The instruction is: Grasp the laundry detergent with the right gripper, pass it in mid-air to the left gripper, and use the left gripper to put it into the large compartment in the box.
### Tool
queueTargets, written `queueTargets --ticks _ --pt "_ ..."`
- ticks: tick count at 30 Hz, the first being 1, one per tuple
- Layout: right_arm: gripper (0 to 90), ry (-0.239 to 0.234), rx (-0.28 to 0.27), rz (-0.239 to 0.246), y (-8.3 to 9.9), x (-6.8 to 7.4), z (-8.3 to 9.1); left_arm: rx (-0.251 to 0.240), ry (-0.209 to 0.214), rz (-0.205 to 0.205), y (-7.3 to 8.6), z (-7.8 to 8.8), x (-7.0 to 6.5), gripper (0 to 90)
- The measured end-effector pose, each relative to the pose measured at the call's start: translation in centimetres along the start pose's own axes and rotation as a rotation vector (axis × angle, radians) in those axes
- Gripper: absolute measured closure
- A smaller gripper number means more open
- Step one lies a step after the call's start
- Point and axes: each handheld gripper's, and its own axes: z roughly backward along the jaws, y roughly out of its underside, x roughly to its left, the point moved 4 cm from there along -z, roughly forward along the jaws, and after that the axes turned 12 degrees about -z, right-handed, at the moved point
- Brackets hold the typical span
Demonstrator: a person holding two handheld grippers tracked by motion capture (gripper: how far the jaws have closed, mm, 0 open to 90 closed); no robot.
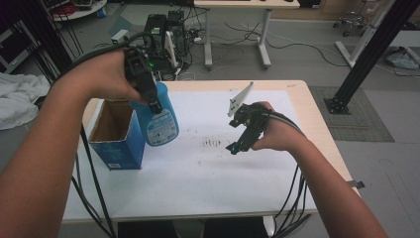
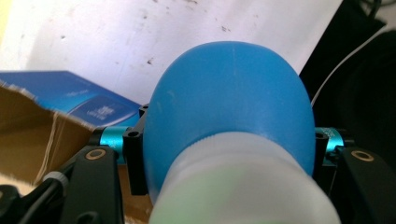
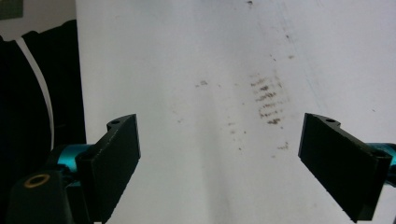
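A white sheet [image 1: 208, 173] covers most of the light wooden table [image 1: 317, 124], smudged with a patch of dark marks [image 1: 212, 143] near its middle. At the table's left edge stands an open blue cardboard box [image 1: 119, 148], flaps up, a small white label on its front side; the print is too small to read. Held aloft just right of the box, above the sheet, a blue bottle [image 1: 159, 119] hangs in the left gripper [image 1: 148, 96], whose jaws are clamped on its upper part; its pale label carries dark print that cannot be made out. The left gripper view looks down over the bottle's blue shoulder [image 2: 229, 102] and whitish collar, pressed between both pads, with the box's printed panel [image 2: 100, 109] below. The right gripper [image 1: 237, 144] hovers over the sheet right of centre, its jaws spread wide and empty; the right gripper view shows them framing the dark marks [image 3: 268, 102].
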Motion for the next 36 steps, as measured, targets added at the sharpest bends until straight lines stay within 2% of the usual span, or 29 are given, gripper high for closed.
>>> queueTargets --ticks 2,3,5,11,17,19,21,24,25,26,28,30,36 --pt "12.0 0.01 0.003 0.0 0.0 -0.1 0.2 0.0 0.0 0.0 0.0 0.0 0.0 38.4" --pt "12.0 0.019 0.017 -0.006 -0.1 -0.5 0.6 -0.016 -0.016 0.078 1.1 1.8 0.8 38.3" --pt "12.0 0.024 0.022 -0.007 -0.1 -0.6 0.6 -0.016 -0.02 0.089 1.4 2.1 1.0 38.4" --pt "12.0 0.024 0.046 -0.014 0.0 -1.1 0.4 -0.016 -0.053 0.204 3.2 4.0 1.9 38.3" --pt "12.0 0.031 0.075 -0.007 0.0 -1.3 -0.4 -0.005 -0.081 0.286 5.2 4.5 3.2 38.4" --pt "12.0 0.029 0.077 -0.005 -0.1 -1.3 -0.4 -0.006 -0.085 0.298 5.5 4.5 3.3 38.3" --pt "12.0 0.03 0.076 -0.007 -0.2 -1.3 -0.6 -0.009 -0.09 0.329 6.3 4.5 3.9 38.3" --pt "12.0 0.03 0.083 -0.011 -0.2 -1.3 -0.8 -0.004 -0.095 0.346 6.8 4.4 4.3 38.3" --pt "12.0 0.032 0.086 -0.006 -0.2 -1.3 -0.9 0.003 -0.099 0.367 7.4 4.3 4.8 38.3" --pt "12.0 0.032 0.086 -0.006 -0.2 -1.3 -0.9 0.003 -0.099 0.367 7.4 4.3 4.8 38.3" --pt "12.0 0.031 0.099 -0.012 -0.1 -1.4 -1.1 0.012 -0.112 0.401 8.1 3.7 5.4 38.3" --pt "12.0 0.03 0.108 -0.022 0.0 -1.5 -1.2 0.019 -0.119 0.417 8.6 3.4 5.9 38.3" --pt "12.0 0.028 0.116 -0.027 0.1 -1.6 -1.6 0.041 -0.113 0.441 9.9 1.7 7.1 38.3"
